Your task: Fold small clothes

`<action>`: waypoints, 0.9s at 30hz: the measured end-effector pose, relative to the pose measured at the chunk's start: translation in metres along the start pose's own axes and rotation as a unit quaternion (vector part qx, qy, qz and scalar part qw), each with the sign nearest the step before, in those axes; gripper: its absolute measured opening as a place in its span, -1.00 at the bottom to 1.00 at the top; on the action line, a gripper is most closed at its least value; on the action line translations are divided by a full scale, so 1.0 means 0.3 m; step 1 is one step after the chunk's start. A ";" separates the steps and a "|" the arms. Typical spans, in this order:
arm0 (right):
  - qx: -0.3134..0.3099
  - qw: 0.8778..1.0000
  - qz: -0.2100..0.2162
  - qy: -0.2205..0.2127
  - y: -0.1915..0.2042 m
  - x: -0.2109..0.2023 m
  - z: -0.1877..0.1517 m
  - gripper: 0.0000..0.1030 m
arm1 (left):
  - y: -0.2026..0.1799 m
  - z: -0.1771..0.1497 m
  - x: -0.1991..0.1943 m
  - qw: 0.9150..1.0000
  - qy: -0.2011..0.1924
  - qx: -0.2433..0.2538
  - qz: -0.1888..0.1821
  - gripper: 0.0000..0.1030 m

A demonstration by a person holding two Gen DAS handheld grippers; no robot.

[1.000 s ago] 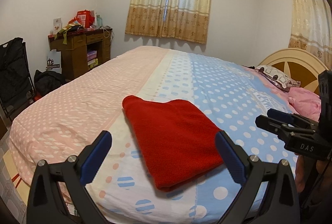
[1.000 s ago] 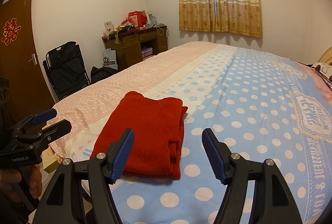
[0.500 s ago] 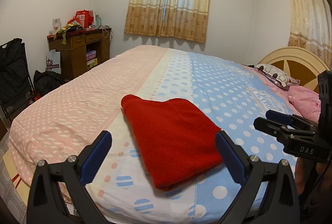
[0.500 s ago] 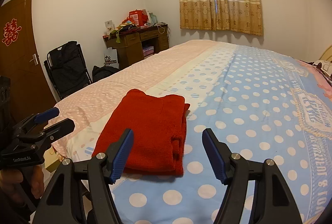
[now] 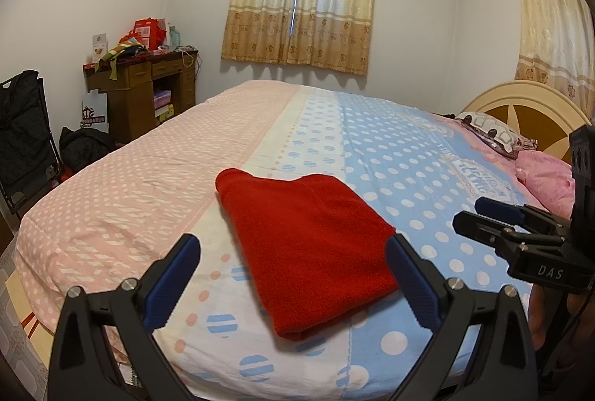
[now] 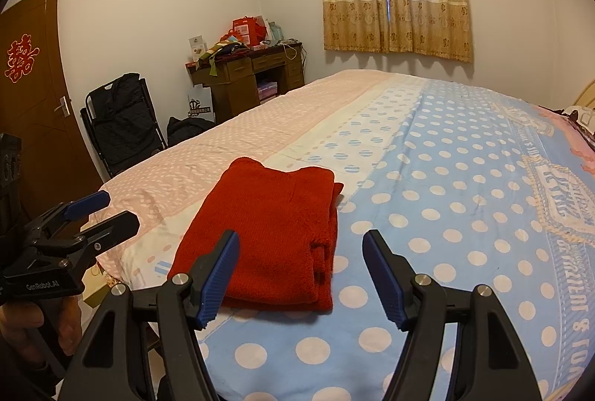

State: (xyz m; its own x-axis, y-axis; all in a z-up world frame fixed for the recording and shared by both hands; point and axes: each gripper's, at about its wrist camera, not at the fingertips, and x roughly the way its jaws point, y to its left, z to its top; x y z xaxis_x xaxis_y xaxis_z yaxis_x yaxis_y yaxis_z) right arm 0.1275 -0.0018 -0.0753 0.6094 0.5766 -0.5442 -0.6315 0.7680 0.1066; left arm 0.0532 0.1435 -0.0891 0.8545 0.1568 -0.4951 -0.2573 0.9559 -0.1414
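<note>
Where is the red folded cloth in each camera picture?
Left wrist view: the red folded cloth lies in the lower middle, on the bed between the tool's fingers.
Right wrist view: it lies left of center, behind the left finger.
Shared landmark: the brown desk by the wall.

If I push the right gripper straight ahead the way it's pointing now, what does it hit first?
Most likely the bed cover, just right of the folded red garment. The right gripper is open and holds nothing; its left finger may brush the garment's edge, though depth is unclear.
</note>
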 end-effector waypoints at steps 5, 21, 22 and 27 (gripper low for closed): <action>0.000 1.000 0.001 -0.001 0.008 -0.001 -0.002 0.35 | -0.001 0.000 0.000 1.000 0.000 0.000 0.002 0.98; -0.008 1.000 0.001 -0.019 0.024 -0.036 0.010 0.35 | -0.007 0.023 -0.008 1.000 -0.007 0.028 0.001 1.00; -0.009 1.000 0.002 -0.019 0.026 -0.037 0.009 0.35 | -0.004 0.025 -0.008 1.000 -0.007 0.027 0.001 1.00; -0.012 1.000 0.006 -0.016 0.028 -0.032 0.002 0.35 | -0.001 0.029 -0.006 1.000 -0.009 0.024 0.010 1.00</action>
State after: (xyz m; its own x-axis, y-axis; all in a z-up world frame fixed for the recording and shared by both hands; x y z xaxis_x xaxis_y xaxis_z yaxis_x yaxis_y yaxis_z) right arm 0.1168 -0.0006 -0.0686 0.6164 0.5944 -0.5165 -0.6500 0.7543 0.0924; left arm 0.0558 0.1451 -0.0806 0.8581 0.1795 -0.4811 -0.2525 0.9633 -0.0911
